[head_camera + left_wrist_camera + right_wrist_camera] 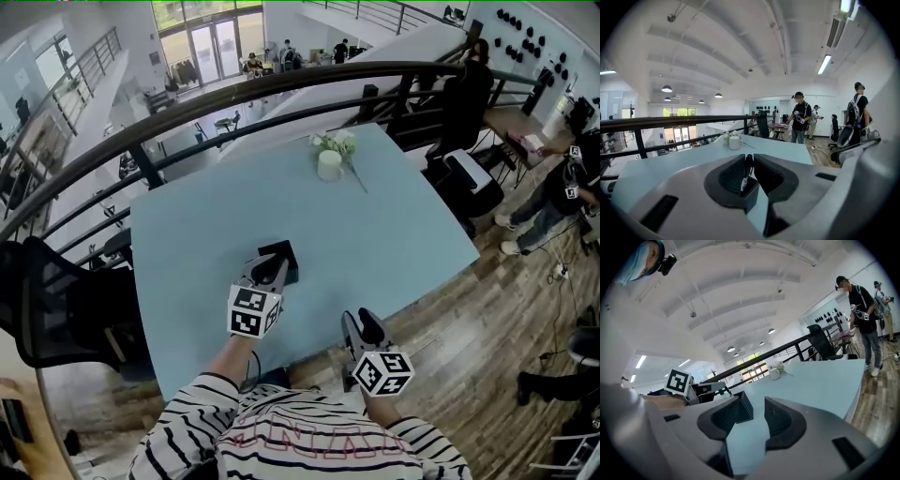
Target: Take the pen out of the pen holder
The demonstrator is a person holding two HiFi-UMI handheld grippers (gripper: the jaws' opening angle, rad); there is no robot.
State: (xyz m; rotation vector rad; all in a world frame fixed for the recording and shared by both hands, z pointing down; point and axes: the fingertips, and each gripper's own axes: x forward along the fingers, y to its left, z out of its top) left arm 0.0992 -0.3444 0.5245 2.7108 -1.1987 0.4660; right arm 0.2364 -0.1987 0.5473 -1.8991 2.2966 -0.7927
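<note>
Light blue table (394,225): carries all items noted below.

Left gripper (275,269): over the middle of the table, directly above the pen holder. In the left gripper view its jaws are clamped on the pen, one pad on each side of the barrel.

Right gripper (364,324): near the table's front edge, well apart from the holder. Jaws stand apart with only bare tabletop showing between them.

Pen holder (287,253): black, square, upright on the table, open top facing up.

White cup (329,165): holds flowers, stands towards the far edge.

Pen (746,172): dark with a pale band. Long axis near vertical and leaning slightly. The top end points up between the pads and the lower end points down into the holder's mouth. I cannot tell whether the tip has cleared the rim.
</note>
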